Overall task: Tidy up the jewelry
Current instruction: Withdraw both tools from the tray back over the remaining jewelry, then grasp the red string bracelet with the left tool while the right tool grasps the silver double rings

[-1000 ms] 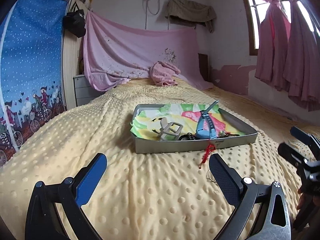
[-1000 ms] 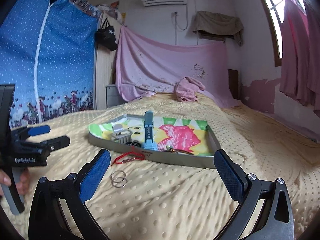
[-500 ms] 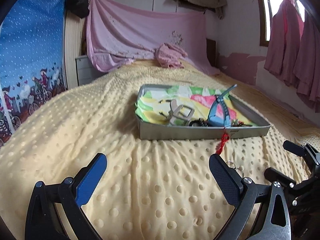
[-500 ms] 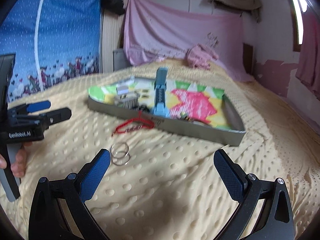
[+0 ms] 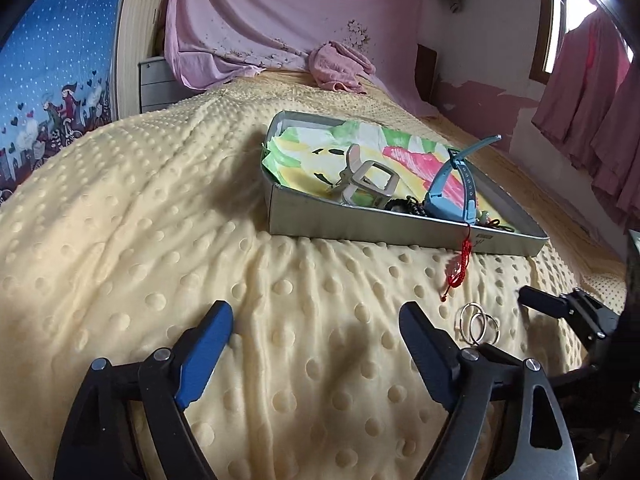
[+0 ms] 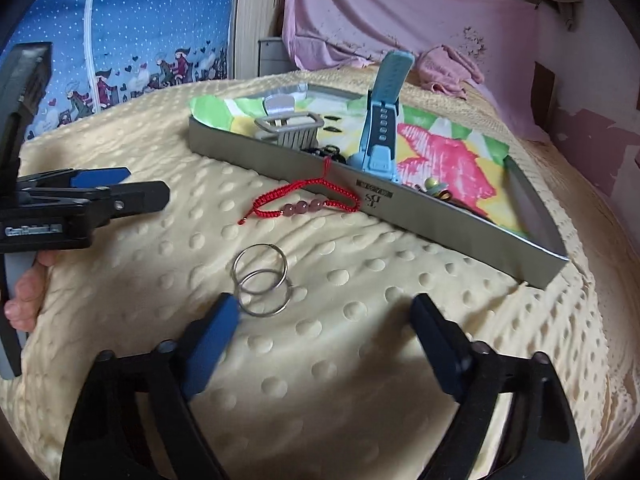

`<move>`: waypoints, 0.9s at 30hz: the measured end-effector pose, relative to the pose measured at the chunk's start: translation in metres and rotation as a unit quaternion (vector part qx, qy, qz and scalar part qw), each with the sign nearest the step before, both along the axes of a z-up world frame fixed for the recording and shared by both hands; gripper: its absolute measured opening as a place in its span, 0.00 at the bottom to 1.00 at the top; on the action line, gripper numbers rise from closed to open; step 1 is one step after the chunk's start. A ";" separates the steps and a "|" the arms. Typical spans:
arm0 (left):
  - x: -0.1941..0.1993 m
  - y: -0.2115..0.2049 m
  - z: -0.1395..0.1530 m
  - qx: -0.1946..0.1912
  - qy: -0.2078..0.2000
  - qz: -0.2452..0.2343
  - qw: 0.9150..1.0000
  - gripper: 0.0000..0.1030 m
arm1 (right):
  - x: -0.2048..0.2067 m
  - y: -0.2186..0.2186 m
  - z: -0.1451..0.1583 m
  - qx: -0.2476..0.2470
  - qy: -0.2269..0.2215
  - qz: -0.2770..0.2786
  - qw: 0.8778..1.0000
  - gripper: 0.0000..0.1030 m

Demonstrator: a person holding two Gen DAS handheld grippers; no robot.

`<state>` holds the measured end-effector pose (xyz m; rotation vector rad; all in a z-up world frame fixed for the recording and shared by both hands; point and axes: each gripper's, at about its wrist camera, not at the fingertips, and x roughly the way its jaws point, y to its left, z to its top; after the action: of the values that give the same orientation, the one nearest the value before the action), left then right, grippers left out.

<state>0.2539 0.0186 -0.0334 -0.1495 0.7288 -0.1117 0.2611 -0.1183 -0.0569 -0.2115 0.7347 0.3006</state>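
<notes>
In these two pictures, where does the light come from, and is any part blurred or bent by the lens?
Left wrist view: daylight enters by the window at upper right, and the tray throws a soft shadow to its left on the blanket; straight lines bend near the edges. Right wrist view: the right claw looks slightly smeared at its left finger, while the two rings are sharp.

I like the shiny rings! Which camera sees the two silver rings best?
The right wrist view: the two silver wire rings lie whole and overlapping on the yellow dotted blanket. In the left wrist view they look small, partly hidden behind the left gripper.
</notes>
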 end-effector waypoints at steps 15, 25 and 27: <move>0.015 -0.034 0.005 -0.032 -0.018 -0.095 0.995 0.75 | 0.034 -0.029 0.002 0.030 -0.004 -0.039 0.999 0.61; 0.029 -0.058 0.003 -0.051 -0.005 -0.152 0.987 0.53 | 0.042 -0.046 -0.003 0.062 -0.005 -0.057 0.996 0.37; 0.033 -0.063 0.002 -0.051 0.000 -0.157 0.986 0.47 | 0.042 -0.048 -0.004 0.067 -0.003 -0.059 0.996 0.35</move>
<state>0.2865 -0.0440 -0.0316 -0.1307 0.7432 -0.4496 0.3029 -0.1663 -0.0612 -0.0411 0.7148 0.2361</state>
